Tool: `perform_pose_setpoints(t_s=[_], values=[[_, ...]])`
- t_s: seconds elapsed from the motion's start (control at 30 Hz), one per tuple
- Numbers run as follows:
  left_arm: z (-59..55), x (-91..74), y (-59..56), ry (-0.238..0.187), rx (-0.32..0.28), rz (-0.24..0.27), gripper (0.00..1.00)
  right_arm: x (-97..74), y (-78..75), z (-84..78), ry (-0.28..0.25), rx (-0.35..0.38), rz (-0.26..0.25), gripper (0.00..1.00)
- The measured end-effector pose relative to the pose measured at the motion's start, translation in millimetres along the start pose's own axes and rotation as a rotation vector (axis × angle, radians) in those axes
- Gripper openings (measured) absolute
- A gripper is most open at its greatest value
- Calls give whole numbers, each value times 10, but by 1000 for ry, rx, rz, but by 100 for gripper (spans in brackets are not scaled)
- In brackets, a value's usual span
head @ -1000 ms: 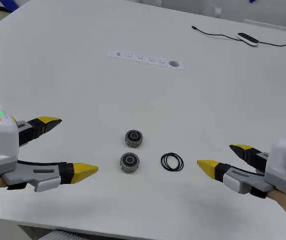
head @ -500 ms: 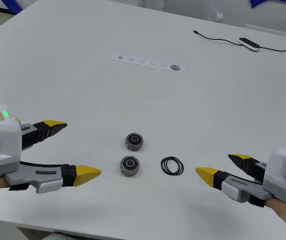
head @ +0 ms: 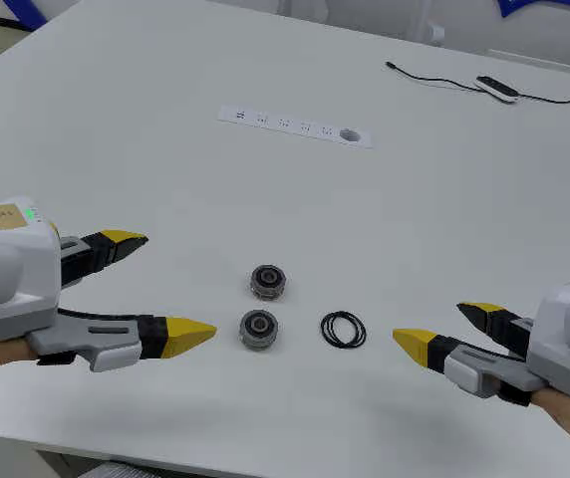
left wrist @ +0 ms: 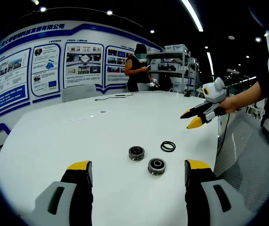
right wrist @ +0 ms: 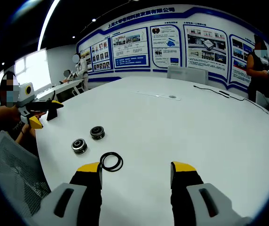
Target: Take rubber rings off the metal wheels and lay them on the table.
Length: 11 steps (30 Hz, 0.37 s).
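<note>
- Two metal wheels sit on the white table, one just beyond the other, not touching.
- Black rubber rings lie flat on the table, just right of the nearer one.
- Left gripper hovers left of the wheels, jaws wide, empty.
- Right gripper hovers right of the rings, jaws wide, empty.
- Power strip lies well behind.

Left gripper agape, two wheels, rubber rings beyond
</note>
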<state>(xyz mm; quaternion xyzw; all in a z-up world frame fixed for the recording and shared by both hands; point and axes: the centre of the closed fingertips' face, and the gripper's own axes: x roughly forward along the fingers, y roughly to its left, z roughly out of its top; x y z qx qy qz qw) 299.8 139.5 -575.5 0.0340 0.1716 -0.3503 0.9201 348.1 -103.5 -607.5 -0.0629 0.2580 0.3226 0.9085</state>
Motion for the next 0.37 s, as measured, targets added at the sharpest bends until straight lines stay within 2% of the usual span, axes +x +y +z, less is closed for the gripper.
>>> perform_pose_setpoints(t_s=[0.37], values=[[22, 25, -7, -3, 4, -10, 82, -14, -11, 9, -3, 15, -8, 60]])
